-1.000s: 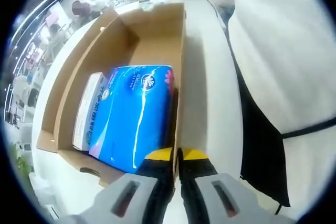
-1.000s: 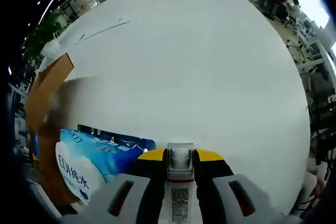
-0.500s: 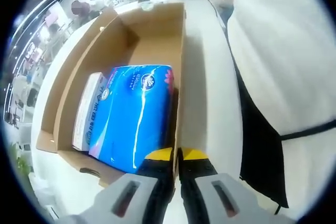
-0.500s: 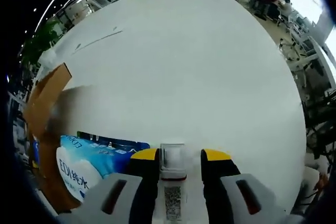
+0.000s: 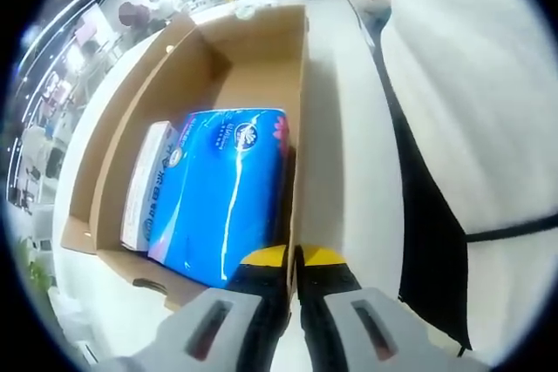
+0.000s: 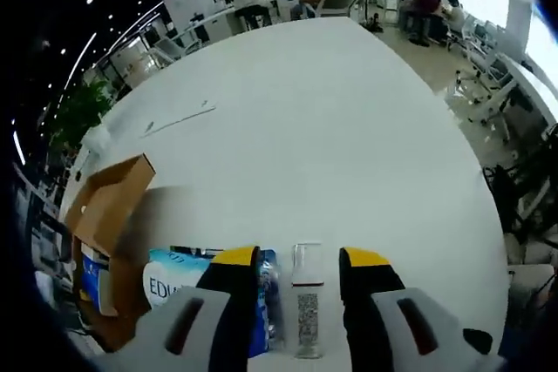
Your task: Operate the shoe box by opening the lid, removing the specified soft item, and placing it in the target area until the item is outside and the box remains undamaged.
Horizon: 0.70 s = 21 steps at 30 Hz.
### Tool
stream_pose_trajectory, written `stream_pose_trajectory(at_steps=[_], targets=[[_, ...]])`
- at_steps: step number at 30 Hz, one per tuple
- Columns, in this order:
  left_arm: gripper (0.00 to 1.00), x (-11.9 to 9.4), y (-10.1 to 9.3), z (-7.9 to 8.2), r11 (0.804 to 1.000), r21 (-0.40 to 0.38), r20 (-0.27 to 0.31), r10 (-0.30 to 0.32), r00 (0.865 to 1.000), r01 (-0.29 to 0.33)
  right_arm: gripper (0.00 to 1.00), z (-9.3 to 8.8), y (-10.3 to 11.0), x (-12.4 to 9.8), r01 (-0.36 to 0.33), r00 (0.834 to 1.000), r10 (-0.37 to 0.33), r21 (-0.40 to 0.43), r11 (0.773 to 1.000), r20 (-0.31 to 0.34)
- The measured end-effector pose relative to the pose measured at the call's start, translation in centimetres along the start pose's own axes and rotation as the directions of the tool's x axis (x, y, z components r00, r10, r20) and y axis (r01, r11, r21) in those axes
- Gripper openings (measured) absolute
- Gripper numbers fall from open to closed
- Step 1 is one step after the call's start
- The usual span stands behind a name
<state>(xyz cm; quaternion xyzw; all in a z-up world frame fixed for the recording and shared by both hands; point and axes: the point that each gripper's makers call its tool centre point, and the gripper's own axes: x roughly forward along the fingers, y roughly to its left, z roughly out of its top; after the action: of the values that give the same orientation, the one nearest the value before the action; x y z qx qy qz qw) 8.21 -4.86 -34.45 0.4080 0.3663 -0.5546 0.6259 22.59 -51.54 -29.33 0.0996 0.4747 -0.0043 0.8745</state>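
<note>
Since a second ago my right gripper point(image 6: 298, 259) has let go of the small clear bottle with a barcode label point(image 6: 304, 302), spread its jaws and lifted back, so the bottle now stands free on the white worktop point(image 6: 349, 145) between the yellow tips. Just left of it lies a blue soft tissue pack point(image 6: 187, 289), printed "EDU…" as far as I can read, already outside the box.

My left gripper point(image 5: 292, 257) has not shifted: its jaws are pressed together on the near edge of the open brown cardboard shoe box point(image 5: 301, 119). Just beyond those tips, a second glossy blue tissue pack point(image 5: 222, 193) lies inside, its long axis running away from me along the box wall, with white Chinese characters I cannot make out. A white carton point(image 5: 144, 185) sits beside it, touching its far-left side. I judge the left gripper nearer to this pack.
</note>
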Motion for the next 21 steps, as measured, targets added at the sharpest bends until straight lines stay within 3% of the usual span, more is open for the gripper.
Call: stream_pose_trajectory(at_steps=[3, 5, 8, 10, 15, 18, 21], targets=[[0.03, 0.0, 0.0, 0.0, 1.0, 0.003, 0.004, 0.008, 1.0, -0.008, 0.38, 0.3, 0.7, -0.9, -0.015, 0.999, 0.015, 0.0, 1.0, 0.042], [0.03, 0.0, 0.0, 0.0, 1.0, 0.005, 0.008, 0.013, 1.0, -0.013, 0.36, 0.6, 0.3, -1.8, 0.028, 0.997, -0.028, 0.013, 1.0, 0.073], [0.03, -0.1, 0.0, 0.0, 1.0, 0.004, 0.01, 0.019, 1.0, -0.019, 0.29, 1.0, 0.7, -2.6, 0.004, 0.994, -0.009, 0.04, 0.999, 0.112], [0.03, -0.1, 0.0, 0.0, 1.0, 0.008, 0.012, 0.02, 1.0, -0.02, 0.3, 1.4, 0.9, -3.7, 0.027, 0.988, -0.031, 0.023, 0.999, 0.148], [0.03, -0.1, 0.0, 0.0, 1.0, 0.016, 0.016, 0.02, 1.0, -0.02, 0.34, 1.1, 1.7, -5.4, 0.021, 0.984, -0.024, 0.015, 1.0, 0.178], [0.03, -0.1, 0.0, 0.0, 0.999, 0.021, 0.021, 0.023, 1.0, -0.024, 0.28, 1.0, 2.1, -6.2, 0.033, 0.978, -0.027, -0.029, 0.999, 0.205], [0.03, -0.1, 0.0, 0.0, 0.999, 0.025, 0.025, 0.027, 0.999, -0.028, 0.28, 0.7, 2.3, -6.8, 0.026, 0.976, -0.02, -0.022, 0.999, 0.216]])
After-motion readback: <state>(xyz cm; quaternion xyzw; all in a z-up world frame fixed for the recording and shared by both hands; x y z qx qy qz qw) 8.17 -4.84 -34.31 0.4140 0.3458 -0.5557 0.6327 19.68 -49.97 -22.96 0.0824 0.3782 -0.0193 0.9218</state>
